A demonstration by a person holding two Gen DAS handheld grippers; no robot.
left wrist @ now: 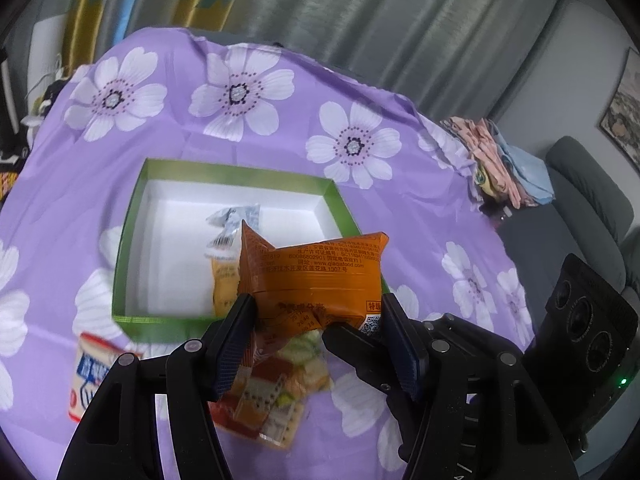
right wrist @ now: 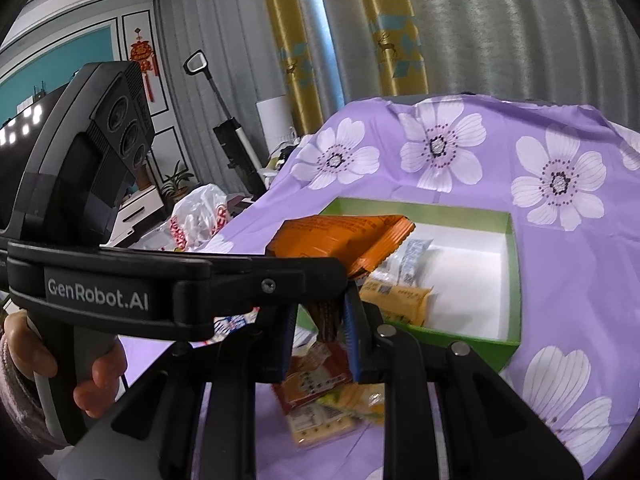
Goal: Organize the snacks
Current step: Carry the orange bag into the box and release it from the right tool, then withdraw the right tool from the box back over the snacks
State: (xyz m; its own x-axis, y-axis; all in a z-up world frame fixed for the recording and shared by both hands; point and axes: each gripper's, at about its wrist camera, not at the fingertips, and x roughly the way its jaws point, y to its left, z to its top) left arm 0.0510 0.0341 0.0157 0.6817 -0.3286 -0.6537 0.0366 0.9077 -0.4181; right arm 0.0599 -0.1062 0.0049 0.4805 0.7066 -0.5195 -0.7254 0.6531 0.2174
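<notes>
An orange snack packet [left wrist: 312, 272] hangs above the near edge of a green box [left wrist: 132, 240] with a white inside. My left gripper [left wrist: 318, 302] is shut on the packet's sides. My right gripper [right wrist: 324, 320] is shut on a brownish crimped end that seems to belong to the same orange packet [right wrist: 340, 236]. In the box [right wrist: 516, 280] lie a silver-white packet [left wrist: 234, 220] and a yellow packet [left wrist: 224, 276]. Loose snack packets [right wrist: 320, 392] lie on the cloth under both grippers.
A purple flowered cloth [left wrist: 240, 140] covers the table. A white, red and blue packet [left wrist: 92, 372] lies near the left front. Folded cloths [left wrist: 500, 160] and a grey sofa [left wrist: 592, 208] are beyond the right edge. A person's hand [right wrist: 96, 384] holds the left gripper's handle.
</notes>
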